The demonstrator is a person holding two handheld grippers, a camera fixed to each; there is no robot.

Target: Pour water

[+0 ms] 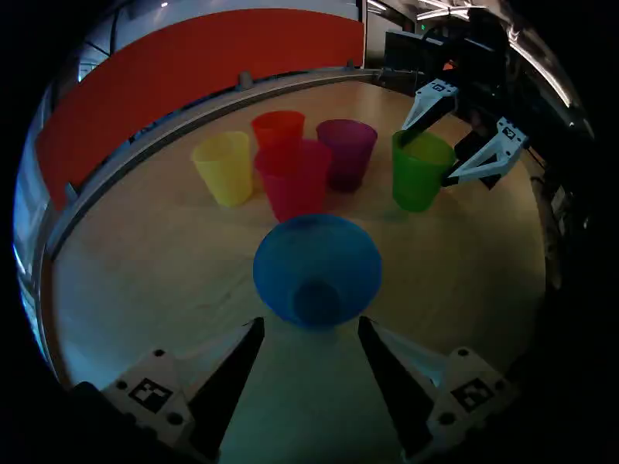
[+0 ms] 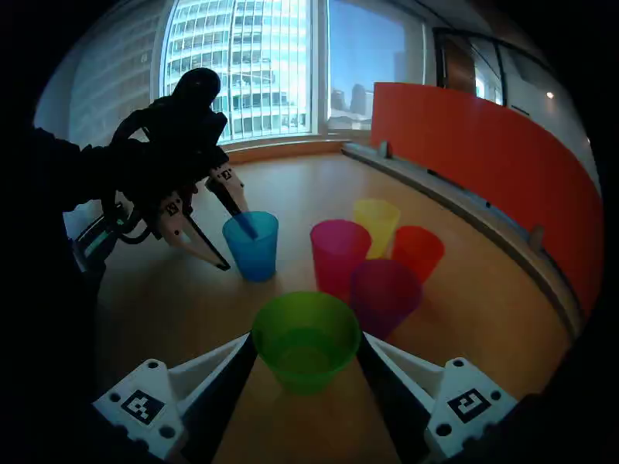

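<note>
We see the blue cup (image 1: 317, 271) standing upright on the bench (image 1: 155, 255), mouth up and long axis vertical. The left tongs (image 1: 311, 321) grasp it, one finger on each side. Well apart from it, the green cup (image 2: 306, 352) stands upright too, mouth up, grasped in the same way by the right tongs (image 2: 306, 338). Beside the two cups, a pink cup (image 1: 294, 182), a purple cup (image 1: 348, 155), a yellow cup (image 1: 224, 166) and an orange cup (image 1: 278, 127) stand upright in a tight cluster. An orange panel (image 1: 193, 62) runs along the bench edge beyond them.
</note>
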